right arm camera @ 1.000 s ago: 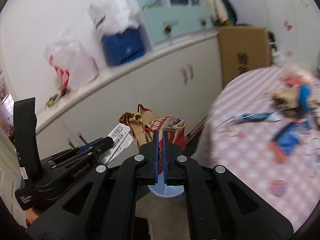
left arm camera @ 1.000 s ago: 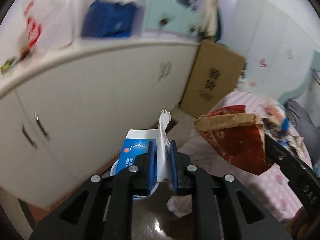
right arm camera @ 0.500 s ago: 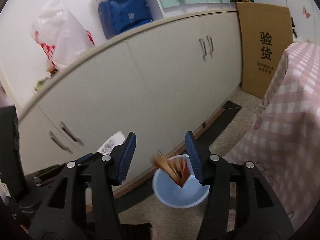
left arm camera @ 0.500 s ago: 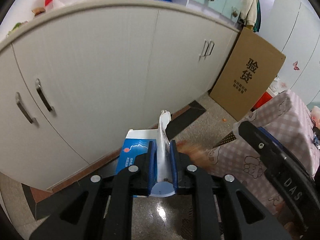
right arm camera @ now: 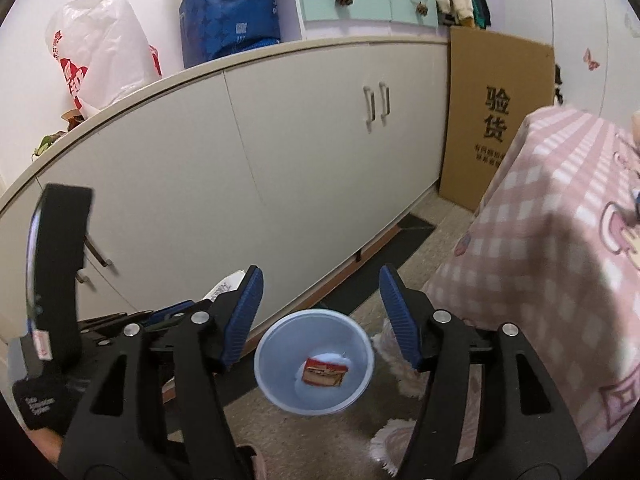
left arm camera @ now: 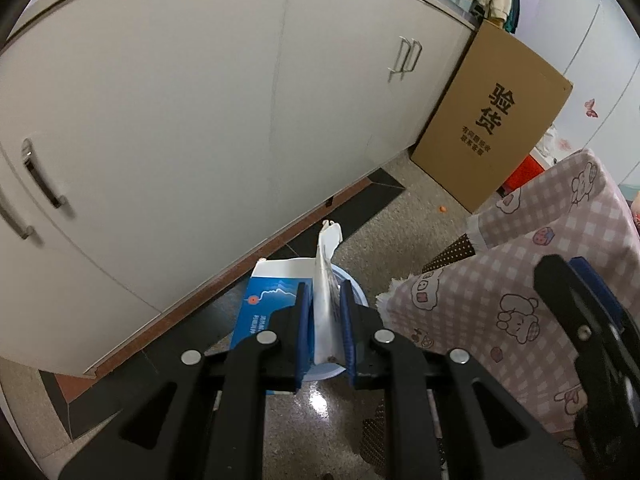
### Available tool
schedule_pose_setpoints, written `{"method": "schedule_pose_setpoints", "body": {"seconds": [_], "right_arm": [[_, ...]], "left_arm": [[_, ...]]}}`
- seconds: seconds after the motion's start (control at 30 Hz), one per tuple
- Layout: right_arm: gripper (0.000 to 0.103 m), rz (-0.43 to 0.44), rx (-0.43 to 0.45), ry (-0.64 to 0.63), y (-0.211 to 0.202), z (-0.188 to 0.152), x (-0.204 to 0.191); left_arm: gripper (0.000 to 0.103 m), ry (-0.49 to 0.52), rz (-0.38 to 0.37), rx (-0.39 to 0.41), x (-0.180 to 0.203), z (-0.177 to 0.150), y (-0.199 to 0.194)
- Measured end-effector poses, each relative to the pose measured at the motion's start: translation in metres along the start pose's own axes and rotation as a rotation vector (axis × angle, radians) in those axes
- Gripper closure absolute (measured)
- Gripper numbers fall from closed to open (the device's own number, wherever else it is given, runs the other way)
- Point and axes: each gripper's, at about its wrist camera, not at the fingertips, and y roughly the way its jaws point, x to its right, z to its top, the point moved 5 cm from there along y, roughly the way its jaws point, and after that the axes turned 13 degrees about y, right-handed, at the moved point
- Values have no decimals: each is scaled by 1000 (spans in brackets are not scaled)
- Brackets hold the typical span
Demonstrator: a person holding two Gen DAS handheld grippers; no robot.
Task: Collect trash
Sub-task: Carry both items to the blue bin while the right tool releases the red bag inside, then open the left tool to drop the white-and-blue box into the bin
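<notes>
A light blue plastic bin (right arm camera: 315, 362) stands on the speckled floor (left arm camera: 404, 216) beside the white cabinet (right arm camera: 280, 152). Inside it lies one red and brown snack wrapper (right arm camera: 325, 372), flat on the bottom. The right gripper (right arm camera: 320, 312) hangs above the bin; its fingers (right arm camera: 394, 316) have just been opening and stand wide with nothing between them, the wrapper well below. The left gripper (left arm camera: 324, 320) has its fingers (left arm camera: 301, 320) narrow, clamped on a flattened blue and white carton (left arm camera: 276, 300), which sticks up over the bin's near rim.
</notes>
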Motion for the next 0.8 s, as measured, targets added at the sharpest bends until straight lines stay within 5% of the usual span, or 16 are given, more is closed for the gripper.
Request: {"method": "schedule_pose_setpoints", "body": {"seconds": [0.23, 0.37, 0.8], "right_arm": [[38, -21, 150, 22, -25, 14, 8], [37, -25, 184, 41, -35, 18, 14], [37, -9, 177, 87, -73, 25, 20]], "left_arm": [[86, 13, -16, 49, 13, 21, -4], [46, -31, -16, 85, 11, 27, -12], [46, -3, -19, 173, 27, 24, -87]]}}
